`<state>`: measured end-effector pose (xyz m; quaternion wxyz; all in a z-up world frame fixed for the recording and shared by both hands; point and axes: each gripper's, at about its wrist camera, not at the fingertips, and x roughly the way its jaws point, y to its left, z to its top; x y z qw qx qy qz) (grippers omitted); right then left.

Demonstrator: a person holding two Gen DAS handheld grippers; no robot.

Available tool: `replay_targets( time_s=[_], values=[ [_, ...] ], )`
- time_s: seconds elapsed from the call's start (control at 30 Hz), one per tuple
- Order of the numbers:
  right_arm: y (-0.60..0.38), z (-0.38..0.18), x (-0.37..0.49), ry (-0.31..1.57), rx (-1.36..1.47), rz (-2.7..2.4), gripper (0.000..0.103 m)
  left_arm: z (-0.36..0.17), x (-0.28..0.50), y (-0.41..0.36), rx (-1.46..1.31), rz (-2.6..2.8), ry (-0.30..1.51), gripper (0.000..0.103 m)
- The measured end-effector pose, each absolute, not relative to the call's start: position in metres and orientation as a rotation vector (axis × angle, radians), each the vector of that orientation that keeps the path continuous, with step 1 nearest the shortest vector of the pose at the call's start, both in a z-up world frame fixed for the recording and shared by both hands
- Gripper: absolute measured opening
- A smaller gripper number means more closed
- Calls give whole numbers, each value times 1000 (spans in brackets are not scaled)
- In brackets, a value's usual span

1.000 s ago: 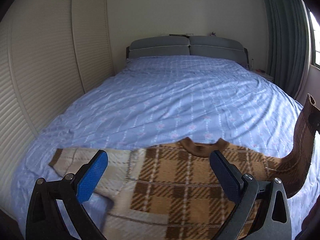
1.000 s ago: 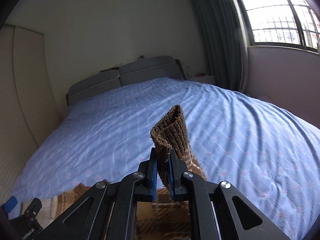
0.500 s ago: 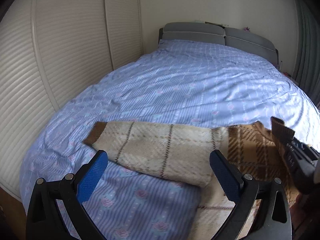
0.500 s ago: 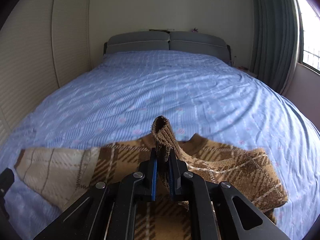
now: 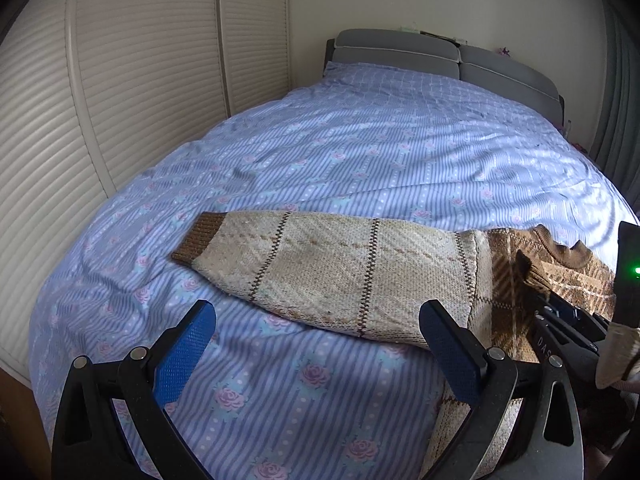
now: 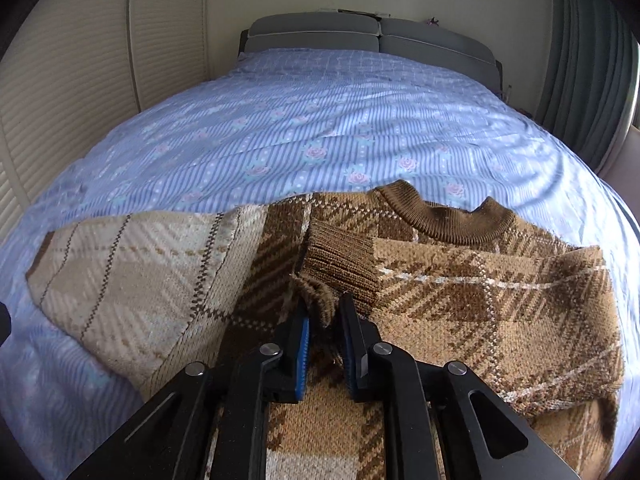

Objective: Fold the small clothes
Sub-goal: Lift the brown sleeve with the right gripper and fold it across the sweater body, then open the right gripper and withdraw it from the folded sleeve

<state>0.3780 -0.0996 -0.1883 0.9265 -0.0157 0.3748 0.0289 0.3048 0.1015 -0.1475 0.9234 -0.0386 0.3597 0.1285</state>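
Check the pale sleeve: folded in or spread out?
Spread out: the pale sleeve lies flat on the bed sheet, pointing away from the sweater body.

Soft daylight enters from the right — pale streaks lie across the bed's (image 5: 400,152) far right corner. Both views are sharp centrally, strongly bowed and black-vignetted at the edges.

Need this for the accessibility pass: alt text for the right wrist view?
The right gripper, jaws opening, has a brown ribbed sleeve cuff between its pads, the sleeve folded across a brown plaid sweater. The sweater lies on a blue floral bedsheet, its cream sleeve stretched out to the left.
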Motion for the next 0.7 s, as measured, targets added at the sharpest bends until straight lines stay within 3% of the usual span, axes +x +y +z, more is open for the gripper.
replay_targets(
  time_s=[0.1,0.2,0.33,0.53,0.7],
  values=[
    [-104,-182,366,741,-19,75,44,-148,307,90,-59,237,736,103],
    [-119,-167,345,680,10,82,48,-148,311,73,-42,203,731,103],
    [-157,-146,313,597,12,-18,62,-148,324,41,-23,145,737,103],
    [-238,-135,275,560,-35,-250,72,-152,348,-16,-9,56,747,103],
    [-299,-151,264,625,13,-344,72,-168,364,-54,20,40,773,103]
  ],
)
